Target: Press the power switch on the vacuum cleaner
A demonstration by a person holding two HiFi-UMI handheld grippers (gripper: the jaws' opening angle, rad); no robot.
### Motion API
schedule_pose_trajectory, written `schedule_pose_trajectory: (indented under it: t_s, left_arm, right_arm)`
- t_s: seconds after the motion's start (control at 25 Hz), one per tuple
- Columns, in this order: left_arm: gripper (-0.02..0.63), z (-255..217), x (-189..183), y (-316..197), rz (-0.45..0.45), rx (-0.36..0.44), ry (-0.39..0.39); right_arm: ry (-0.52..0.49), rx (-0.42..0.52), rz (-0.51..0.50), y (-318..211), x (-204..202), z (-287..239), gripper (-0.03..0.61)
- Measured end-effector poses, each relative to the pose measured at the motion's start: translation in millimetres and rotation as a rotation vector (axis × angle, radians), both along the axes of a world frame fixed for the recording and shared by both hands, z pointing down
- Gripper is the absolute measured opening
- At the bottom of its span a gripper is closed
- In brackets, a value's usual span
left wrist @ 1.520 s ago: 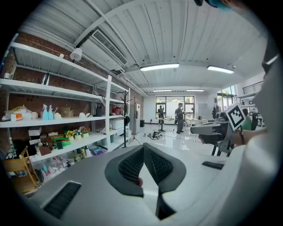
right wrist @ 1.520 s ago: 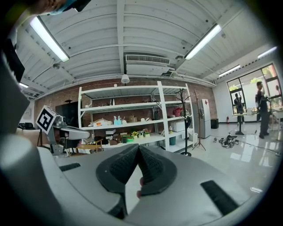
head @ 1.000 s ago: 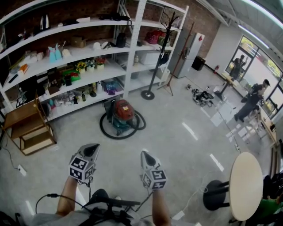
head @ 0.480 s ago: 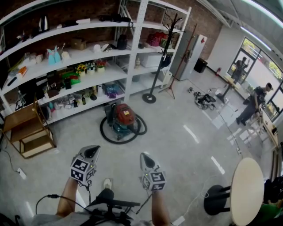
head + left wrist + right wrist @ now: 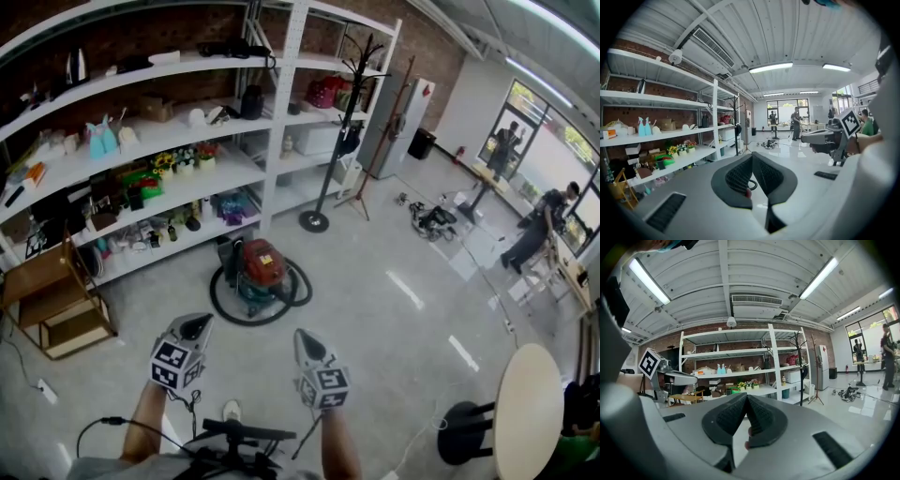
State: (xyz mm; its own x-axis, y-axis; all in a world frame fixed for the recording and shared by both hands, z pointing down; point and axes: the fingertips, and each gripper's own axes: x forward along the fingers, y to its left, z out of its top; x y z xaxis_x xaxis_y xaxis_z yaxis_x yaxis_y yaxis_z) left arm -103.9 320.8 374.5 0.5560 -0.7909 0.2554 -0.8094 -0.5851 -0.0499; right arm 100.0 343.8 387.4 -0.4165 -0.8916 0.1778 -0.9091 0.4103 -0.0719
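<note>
The vacuum cleaner (image 5: 260, 267), red on top with a teal body, stands on the floor before the shelves, its black hose (image 5: 225, 302) coiled round it. Both grippers hang in the air well short of it. My left gripper (image 5: 197, 322) is shut and holds nothing. The right gripper (image 5: 302, 336) is also shut and holds nothing. In the left gripper view, a red bit of the vacuum cleaner (image 5: 748, 192) shows low behind the closed jaws of the left gripper (image 5: 752, 157). The right gripper (image 5: 746, 397) points at the shelves. No switch can be made out.
White shelving (image 5: 187, 141) full of small items lines the back. A black coat stand (image 5: 323, 141) rises to the right of the vacuum, and a wooden step stool (image 5: 47, 305) sits at left. A round table (image 5: 525, 412), a black stool (image 5: 464, 431) and people stand at right.
The vacuum cleaner has slid lower in the head view and closer to both grippers. A shoe now shows below the grippers. Both grippers stay shut.
</note>
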Motion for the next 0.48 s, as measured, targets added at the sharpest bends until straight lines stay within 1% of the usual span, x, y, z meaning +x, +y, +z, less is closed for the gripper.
schedule_pose_trajectory:
  t_s: [0.24,0.48]
  left_arm:
    - [0.006,-3.7,-13.5,-45.3,-0.003,-0.004,0.005]
    - [0.008,5.0,-31.4,-79.6,-0.003,-0.016,0.001]
  right_arm:
    - [-0.009,-0.005,-0.008,-39.7,-17.9,-12.6,0.012]
    - [0.003,-0.01,-0.001,-76.3,-31.6,-5.4,0.012]
